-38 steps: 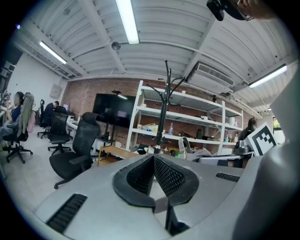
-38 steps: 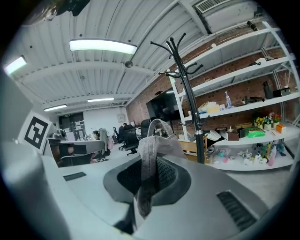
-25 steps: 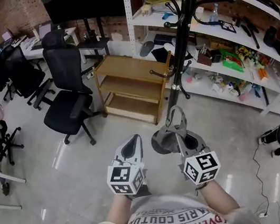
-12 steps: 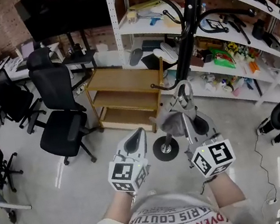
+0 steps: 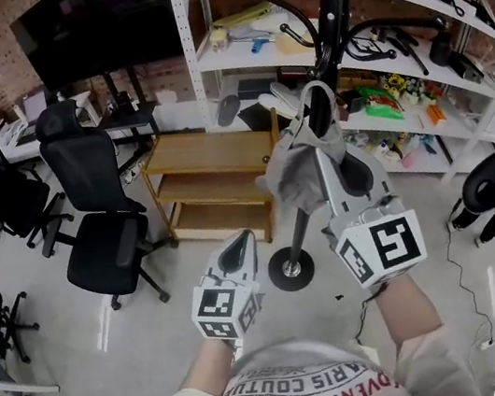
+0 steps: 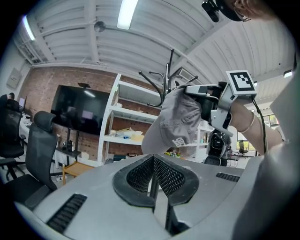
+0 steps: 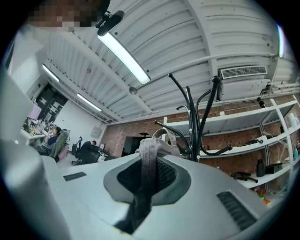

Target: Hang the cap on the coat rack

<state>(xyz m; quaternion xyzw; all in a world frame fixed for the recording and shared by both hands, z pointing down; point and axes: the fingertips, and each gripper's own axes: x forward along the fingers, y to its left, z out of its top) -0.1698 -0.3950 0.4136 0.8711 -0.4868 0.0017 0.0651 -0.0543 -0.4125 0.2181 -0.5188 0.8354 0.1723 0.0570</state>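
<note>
Grey cap: centre of the head view, held up in the air, hanging in front of the rack's pole.
Right tool: clenched on the cap's back strap; tips point up toward the rack.
Left tool: lower centre, jaws pressed together with nothing between them, apart from the cap.
Rack: black, upper right of centre; its round base sits on the floor below the cap.
</note>
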